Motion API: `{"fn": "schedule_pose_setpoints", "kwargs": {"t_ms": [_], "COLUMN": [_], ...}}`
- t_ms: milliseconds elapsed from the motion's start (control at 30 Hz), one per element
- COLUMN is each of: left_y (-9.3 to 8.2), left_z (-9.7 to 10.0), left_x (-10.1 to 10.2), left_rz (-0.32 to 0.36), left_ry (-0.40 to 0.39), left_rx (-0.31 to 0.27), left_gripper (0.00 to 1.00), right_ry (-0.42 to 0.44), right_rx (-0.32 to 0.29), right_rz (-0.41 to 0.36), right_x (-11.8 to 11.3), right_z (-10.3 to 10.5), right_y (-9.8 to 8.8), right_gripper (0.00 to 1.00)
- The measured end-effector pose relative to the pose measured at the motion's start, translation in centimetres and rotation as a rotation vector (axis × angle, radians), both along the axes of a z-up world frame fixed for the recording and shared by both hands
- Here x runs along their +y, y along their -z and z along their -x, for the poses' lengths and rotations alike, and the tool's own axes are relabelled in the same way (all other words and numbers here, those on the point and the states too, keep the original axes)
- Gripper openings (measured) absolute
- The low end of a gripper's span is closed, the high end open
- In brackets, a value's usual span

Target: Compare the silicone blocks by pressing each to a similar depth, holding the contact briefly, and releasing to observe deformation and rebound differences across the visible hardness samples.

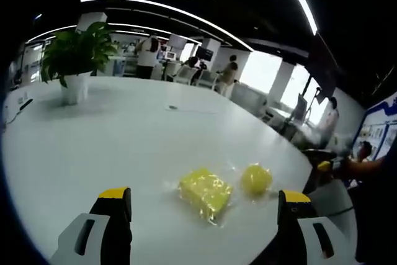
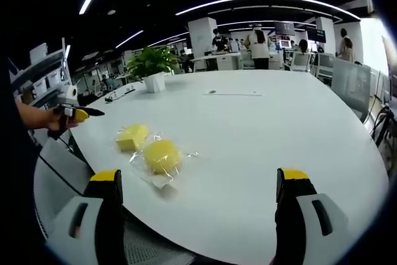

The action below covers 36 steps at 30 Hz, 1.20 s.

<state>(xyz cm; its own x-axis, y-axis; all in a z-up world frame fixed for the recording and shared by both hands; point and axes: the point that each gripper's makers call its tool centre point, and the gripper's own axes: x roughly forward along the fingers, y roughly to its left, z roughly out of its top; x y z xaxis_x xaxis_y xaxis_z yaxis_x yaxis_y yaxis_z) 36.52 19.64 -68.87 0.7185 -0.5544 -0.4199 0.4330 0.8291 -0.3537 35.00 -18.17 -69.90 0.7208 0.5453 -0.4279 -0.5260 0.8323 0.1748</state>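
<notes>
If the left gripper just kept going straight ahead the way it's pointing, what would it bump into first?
Probably the square yellow block in clear wrap, lying on the white table between the open left gripper jaws' line. The round block sits slightly right; depth is uncertain.

White table [image 1: 124, 134] broadly open; square block [image 1: 205, 191], round block [image 1: 256, 179] near edge; potted plant [image 1: 75, 60] far corner.

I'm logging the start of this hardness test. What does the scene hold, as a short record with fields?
surface: white table
samples: yellow block and yellow ball, side by side, each in clear wrap
contact: none; both samples lie untouched
left gripper: open, held short of the block
right gripper: open, off the table's edge
background: potted plant, people at desks
</notes>
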Motion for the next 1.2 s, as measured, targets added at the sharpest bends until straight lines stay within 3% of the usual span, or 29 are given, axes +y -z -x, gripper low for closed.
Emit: {"fn": "schedule_pose_setpoints", "kwargs": {"t_ms": [233, 400, 900, 1067, 1133, 1200], "left_y": [1.7, 2.8, 3.1, 4.6, 5.4, 5.8], "left_z": [-0.9, -1.4, -4.0, -4.8, -4.8, -4.9], "left_x": [-0.1, 0.1, 0.9, 1.9, 2.3, 2.5], "left_rz": [0.025, 0.008, 0.049, 0.04, 0.075, 0.096], "left_ry": [-0.013, -0.017, -0.068, -0.116, -0.149, -0.167], "left_rx": [0.043, 0.066, 0.118, 0.194, 0.248, 0.266], "left_gripper": [0.98, 0.98, 0.96, 0.96, 0.95, 0.94], "right_ry": [0.007, 0.003, 0.006, 0.01, 0.014, 0.015], "right_rx": [0.003, 0.013, 0.022, 0.021, 0.021, 0.02], "right_rz": [-0.011, -0.007, -0.021, -0.025, -0.026, -0.028], "right_x": [0.0, 0.1, 0.4, 0.3, 0.2, 0.2], "right_z": [-0.1, 0.0, -0.3, -0.4, -0.4, -0.3], "right_y": [0.0, 0.3, 0.6, 0.6, 0.6, 0.5], "right_gripper": [0.97, 0.97, 0.97, 0.97, 0.97, 0.97]}}
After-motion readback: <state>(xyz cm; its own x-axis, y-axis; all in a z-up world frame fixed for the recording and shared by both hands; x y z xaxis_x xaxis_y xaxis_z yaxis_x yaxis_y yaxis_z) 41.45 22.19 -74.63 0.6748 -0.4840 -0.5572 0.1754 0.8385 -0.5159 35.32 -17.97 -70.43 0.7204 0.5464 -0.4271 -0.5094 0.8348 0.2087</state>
